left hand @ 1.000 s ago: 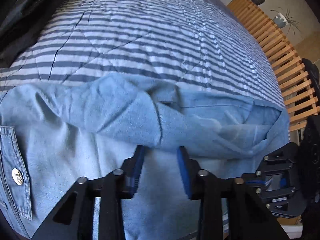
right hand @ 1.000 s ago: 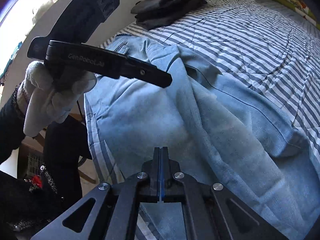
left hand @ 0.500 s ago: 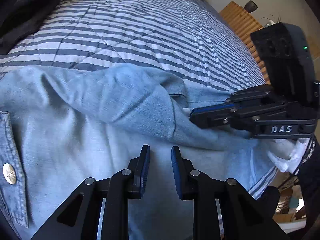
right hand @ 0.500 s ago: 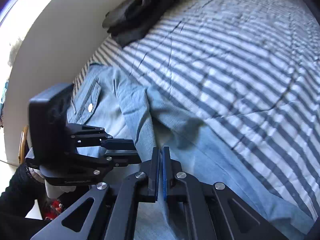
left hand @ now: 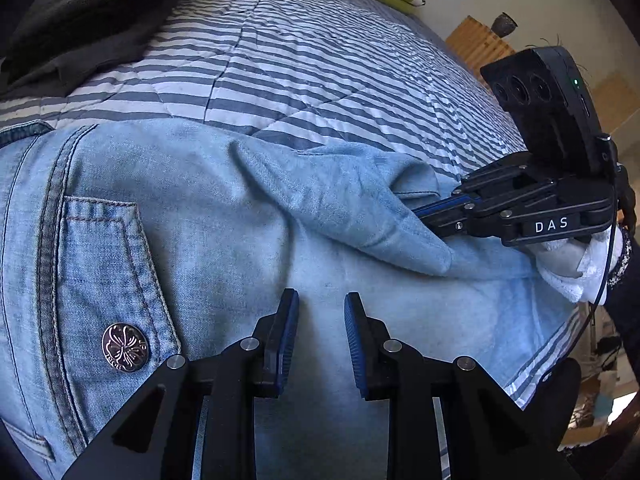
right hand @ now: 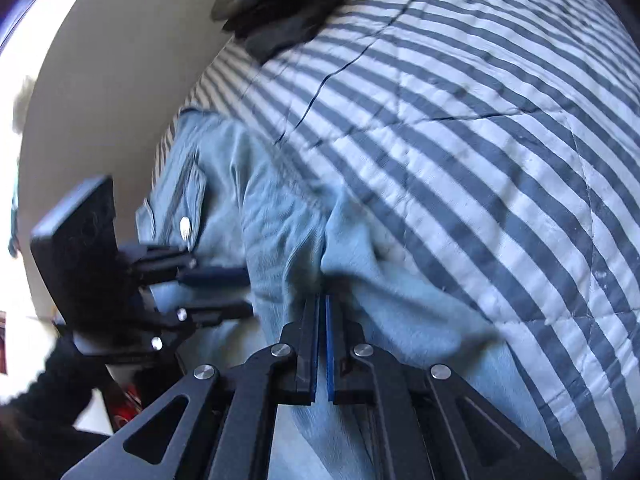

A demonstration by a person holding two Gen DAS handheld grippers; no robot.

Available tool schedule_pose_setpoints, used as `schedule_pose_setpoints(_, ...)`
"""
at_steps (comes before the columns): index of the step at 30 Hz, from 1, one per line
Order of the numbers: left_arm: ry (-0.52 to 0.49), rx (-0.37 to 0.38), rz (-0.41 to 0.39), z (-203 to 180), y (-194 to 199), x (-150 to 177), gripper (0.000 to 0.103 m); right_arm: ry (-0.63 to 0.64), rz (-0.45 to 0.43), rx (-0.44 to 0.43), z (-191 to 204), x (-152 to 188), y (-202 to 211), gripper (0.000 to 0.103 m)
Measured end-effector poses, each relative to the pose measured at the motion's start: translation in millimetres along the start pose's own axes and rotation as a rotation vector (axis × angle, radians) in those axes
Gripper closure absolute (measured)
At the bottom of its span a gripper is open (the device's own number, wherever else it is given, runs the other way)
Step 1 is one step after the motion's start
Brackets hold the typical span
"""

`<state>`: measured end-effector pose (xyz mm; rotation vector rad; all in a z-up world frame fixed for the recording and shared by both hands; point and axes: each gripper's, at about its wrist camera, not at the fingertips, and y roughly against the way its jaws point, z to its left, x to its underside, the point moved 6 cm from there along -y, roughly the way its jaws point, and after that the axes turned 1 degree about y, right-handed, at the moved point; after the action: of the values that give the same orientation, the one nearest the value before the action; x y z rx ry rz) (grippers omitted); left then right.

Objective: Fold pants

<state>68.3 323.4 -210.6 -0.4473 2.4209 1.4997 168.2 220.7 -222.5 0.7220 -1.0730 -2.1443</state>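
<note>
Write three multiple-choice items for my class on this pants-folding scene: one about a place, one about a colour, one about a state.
1. Where does the pile of dark clothes lie?
A. on the striped bedcover, beyond the jeans
B. on the floor
C. on top of the jeans

2. What colour are the jeans?
A. black
B. light blue
C. green

3. How do the fingers of the left gripper stand?
A. clamped on the pocket button
C. pressed together
B. apart, nothing between them

Answers
1. A: the pile sits on the stripes past the denim.
2. B: the denim is pale, faded blue.
3. B: a clear gap shows, with denim behind it.
</note>
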Motion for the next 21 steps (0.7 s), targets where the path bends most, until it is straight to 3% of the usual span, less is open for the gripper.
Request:
schedule_pose_setpoints(2,0.002,0.018,-0.002,2,0,0,0.078,0.021,0.000,0.061,1,10,2,0.100)
schedule_pose_setpoints(5,0.002,0.034,-0.008,3,1,2,0.078,-0.080,-0.022,0.079,-29,15,10,0.103)
schedule_pose_setpoints(7,-0.005,0.035,-0.013,3,2,3,0.078,-0.102,-0.013,0.038,-35,15,4,0.103)
schedule_pose_setpoints(10,-0.008,0.039,-0.020,3,1,4,0.078,-0.039,-0.022,0.024,-17,-1,-9,0.098)
schedule_pose_setpoints(13,-0.013,0.041,-0.022,1,0,4,0.078,-0.066,-0.057,-0.061,-5,-26,-23,0.099)
schedule_pose_setpoints(15,-0.031,0.038,-0.030,-2,-5,2,0.078,-0.087,-0.098,-0.040,-8,-42,-23,0.101)
schedule_pose_setpoints(17,-0.044,0.034,-0.048,-3,-5,1,0.078,-0.112,-0.207,0.011,-20,-60,1,0.102)
schedule_pose_setpoints(19,-0.036,0.038,-0.048,-2,-6,-1,0.078,-0.197,-0.219,-0.094,-35,-72,15,0.103)
schedule_pose_setpoints(21,-0.033,0.036,-0.037,-2,-7,-2,0.078,-0.198,-0.197,-0.026,-43,-74,11,0.103)
